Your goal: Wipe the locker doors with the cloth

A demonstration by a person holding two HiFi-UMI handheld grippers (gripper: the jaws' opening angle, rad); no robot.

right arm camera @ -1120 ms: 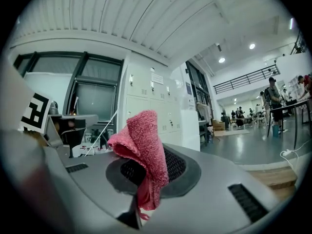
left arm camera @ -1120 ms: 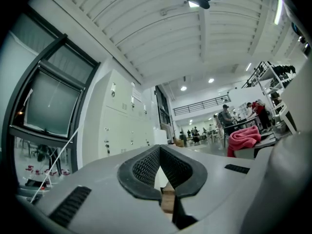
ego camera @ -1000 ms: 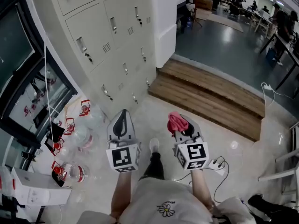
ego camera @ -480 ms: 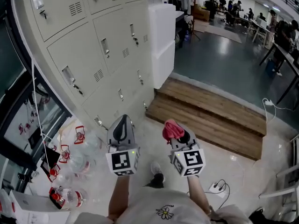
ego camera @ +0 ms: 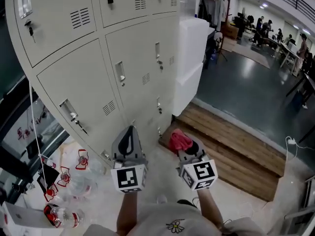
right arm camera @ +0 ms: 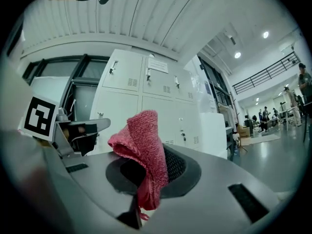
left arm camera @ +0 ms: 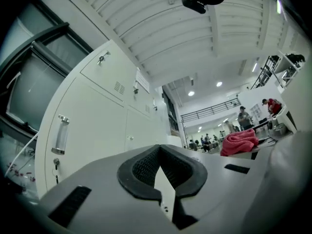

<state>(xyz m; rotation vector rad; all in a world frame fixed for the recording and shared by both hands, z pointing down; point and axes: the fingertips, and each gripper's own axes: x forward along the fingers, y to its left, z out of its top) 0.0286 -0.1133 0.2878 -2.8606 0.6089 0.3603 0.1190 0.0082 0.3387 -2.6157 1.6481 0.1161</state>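
Holding the cloth [right arm camera: 144, 150] in my right gripper [ego camera: 189, 147], I am in the approach step: the wiping itself is not yet begun, as I judge it. The jaws of this gripper are closed on the cloth, which stands up out of them in a bunched fold. It is pink-red, with a knitted, loopy surface, and it looks soft and dry. One small thread end hangs below the fold.

My left gripper [ego camera: 128, 132] is at the lower middle of the head view, beside the right one. Its jaws are together and they carry nothing.

The locker doors [ego camera: 123, 68] fill the upper left of the head view. They are pale grey metal, with vent slots, handles and small keys in the locks. The cloth is near the lowest doors but apart from them.

For the next move I think I must bring the cloth forward until the fold presses flat on one door. Then I slide it over the panel and go carefully around the handle and key, where the loops could catch.
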